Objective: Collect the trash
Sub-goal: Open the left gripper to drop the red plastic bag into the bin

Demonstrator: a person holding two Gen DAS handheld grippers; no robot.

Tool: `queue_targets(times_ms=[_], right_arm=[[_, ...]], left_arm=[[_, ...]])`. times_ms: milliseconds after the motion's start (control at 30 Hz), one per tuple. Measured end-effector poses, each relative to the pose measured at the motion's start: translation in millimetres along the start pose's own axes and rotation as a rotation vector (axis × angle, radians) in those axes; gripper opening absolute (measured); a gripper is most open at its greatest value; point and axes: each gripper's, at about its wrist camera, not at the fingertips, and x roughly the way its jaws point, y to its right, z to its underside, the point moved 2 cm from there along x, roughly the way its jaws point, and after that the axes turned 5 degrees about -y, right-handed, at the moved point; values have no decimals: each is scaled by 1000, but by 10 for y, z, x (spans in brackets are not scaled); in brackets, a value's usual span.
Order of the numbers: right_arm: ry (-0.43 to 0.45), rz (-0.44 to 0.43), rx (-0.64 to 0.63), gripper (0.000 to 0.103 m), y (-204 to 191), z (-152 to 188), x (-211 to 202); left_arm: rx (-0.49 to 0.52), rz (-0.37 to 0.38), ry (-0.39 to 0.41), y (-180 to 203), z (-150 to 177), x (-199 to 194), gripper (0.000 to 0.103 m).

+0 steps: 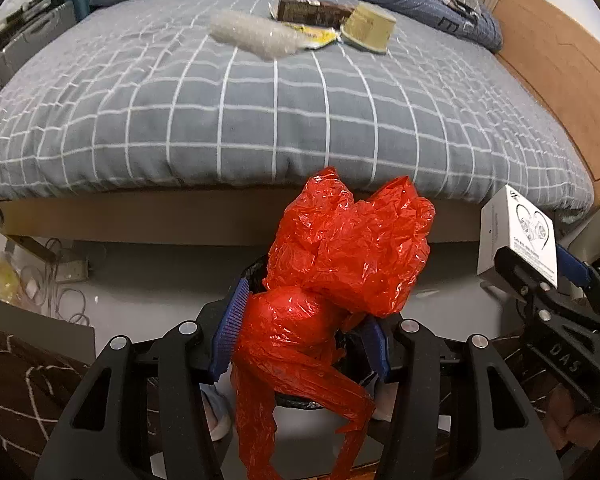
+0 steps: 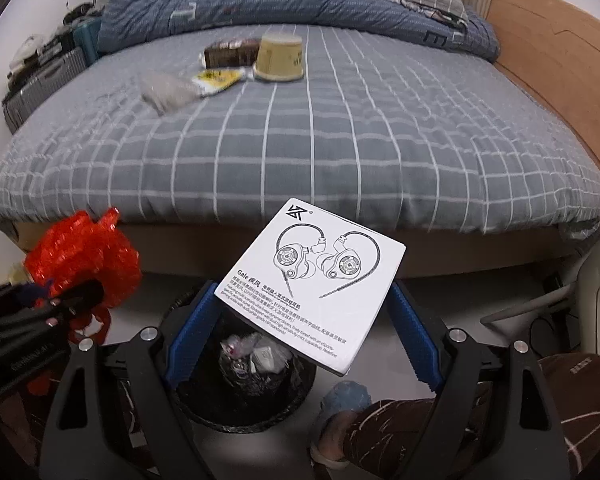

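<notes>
red bag point(image 1: 340, 248), white box point(image 2: 320, 280), grey checked bedsheet point(image 1: 260, 112)

In the right wrist view, the earphone box point(image 2: 316, 284) sits at frame centre between the right gripper's point(image 2: 304, 328) fingers, above the trash bin point(image 2: 240, 392) at lower centre. The plastic bag point(image 2: 80, 264) sits at left. On the bed point(image 2: 340, 152) behind, at upper centre, the paper cup point(image 2: 280, 58) lies right of the carton point(image 2: 230, 53), the bubble wrap point(image 2: 168, 92) lower left.

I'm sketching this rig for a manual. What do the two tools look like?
Both the left tool and right tool share one build: matte black linkage arms with triangular cutouts, silver round pivot pins, and blue ribbed finger pads. Raised "DAS" lettering marks the right tool's body. No cables show.
</notes>
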Motion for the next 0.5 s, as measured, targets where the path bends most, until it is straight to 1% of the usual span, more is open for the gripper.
queue_targets(times_ms=[100, 233, 500], right_arm=[[-27, 5, -5, 81, -3, 67, 149], [-63, 1, 0, 81, 16, 124, 322], [-151, -10, 9, 81, -2, 177, 701]], left_arm=[[6, -1, -25, -11, 58, 171, 52], [8, 5, -80, -35, 94, 462, 52], [9, 5, -137, -74, 17, 861, 52]])
